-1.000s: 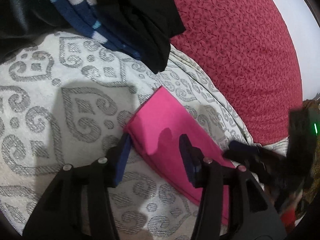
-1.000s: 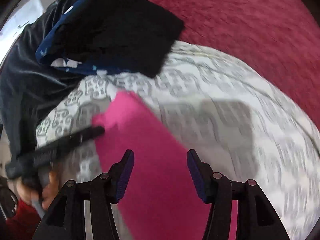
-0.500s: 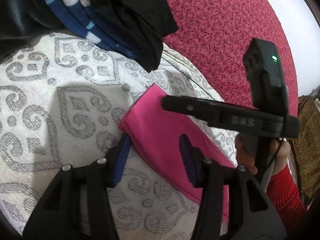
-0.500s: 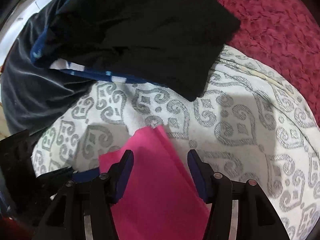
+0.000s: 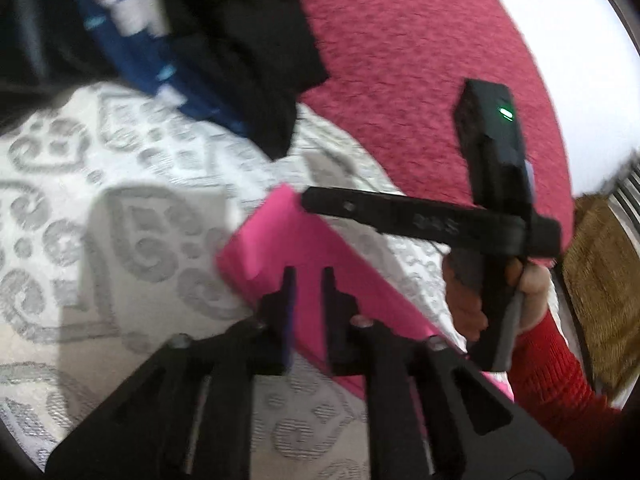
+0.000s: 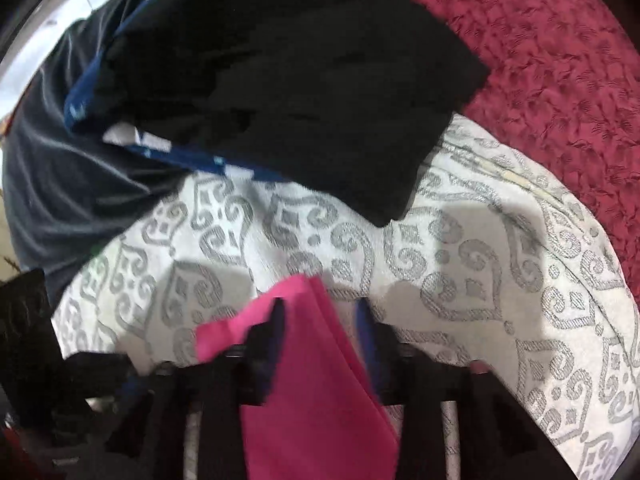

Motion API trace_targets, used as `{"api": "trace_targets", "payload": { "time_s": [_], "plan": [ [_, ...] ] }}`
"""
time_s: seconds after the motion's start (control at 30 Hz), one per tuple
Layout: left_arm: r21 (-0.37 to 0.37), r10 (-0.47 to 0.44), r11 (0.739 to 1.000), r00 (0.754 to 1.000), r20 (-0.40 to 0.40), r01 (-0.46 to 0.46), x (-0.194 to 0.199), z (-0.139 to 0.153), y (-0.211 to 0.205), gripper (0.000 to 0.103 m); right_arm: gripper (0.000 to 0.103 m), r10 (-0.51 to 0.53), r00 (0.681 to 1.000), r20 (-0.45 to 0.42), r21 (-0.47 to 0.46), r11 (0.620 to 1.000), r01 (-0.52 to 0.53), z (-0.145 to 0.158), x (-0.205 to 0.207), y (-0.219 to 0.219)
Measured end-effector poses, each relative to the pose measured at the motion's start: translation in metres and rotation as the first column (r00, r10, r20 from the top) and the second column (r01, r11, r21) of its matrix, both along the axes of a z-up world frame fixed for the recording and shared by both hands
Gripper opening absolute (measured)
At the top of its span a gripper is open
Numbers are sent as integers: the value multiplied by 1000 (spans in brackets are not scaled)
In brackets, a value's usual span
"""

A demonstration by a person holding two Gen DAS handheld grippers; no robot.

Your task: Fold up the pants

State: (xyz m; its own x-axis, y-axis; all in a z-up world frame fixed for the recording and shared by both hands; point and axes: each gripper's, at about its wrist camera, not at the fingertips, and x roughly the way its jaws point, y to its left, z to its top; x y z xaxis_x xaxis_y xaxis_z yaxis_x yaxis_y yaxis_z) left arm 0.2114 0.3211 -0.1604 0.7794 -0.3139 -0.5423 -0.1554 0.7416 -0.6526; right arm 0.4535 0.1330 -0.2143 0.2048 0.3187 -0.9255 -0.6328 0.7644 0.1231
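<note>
The pink pants [image 5: 296,264] lie as a narrow folded strip on the white cushion with the grey scroll pattern [image 5: 132,240], their near end toward the cushion's edge that meets the red bedspread [image 5: 420,72]. I judge the lengthwise fold done: the strip has straight edges, a squared corner and at least two layers showing along one side in the right wrist view. What is left, I think, is to bring one end over the other, then perhaps set the bundle with the others.

My left claw [image 5: 306,280] is narrowed to a slim gap, its tips over the top layer near the strip's end; whether cloth sits between them I cannot tell, as the view is blurred. My right claw [image 6: 320,320] stands at a middling opening, one finger on each side of the strip's end, with the pink cloth [image 6: 312,380] running up between the fingers; I cannot tell whether it grips. In the left wrist view the right claw's dark body crosses above the strip's far corner.

The cloth looks smooth, thin and matte, with hardly a wrinkle. A black folded garment [image 6: 288,92] on a blue and white one [image 6: 160,148] lies at the cushion's far edge, well apart from the pants.
</note>
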Motion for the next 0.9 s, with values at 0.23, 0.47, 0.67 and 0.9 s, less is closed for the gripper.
{"api": "trace_targets", "payload": {
  "time_s": [0.23,0.47,0.67,0.9],
  "plan": [
    [-1,-70,998,998,-3,70,10,-4,-10,39,3,48,999,-15,26,999,-48,-7,-4,11],
    [9,-154,988,986,57,153,8,3,-25,31,3,-27,998,54,103,994,21,22,4,-7],
    [-38,-57,998,998,-18,56,9,-11,-9,38,4,-39,999,-18,76,996,40,0,17,-7],
    [-25,-35,999,997,-66,34,28,-13,-14,53,6,-17,1000,2,46,999,17,3,9,1]
  ]
}}
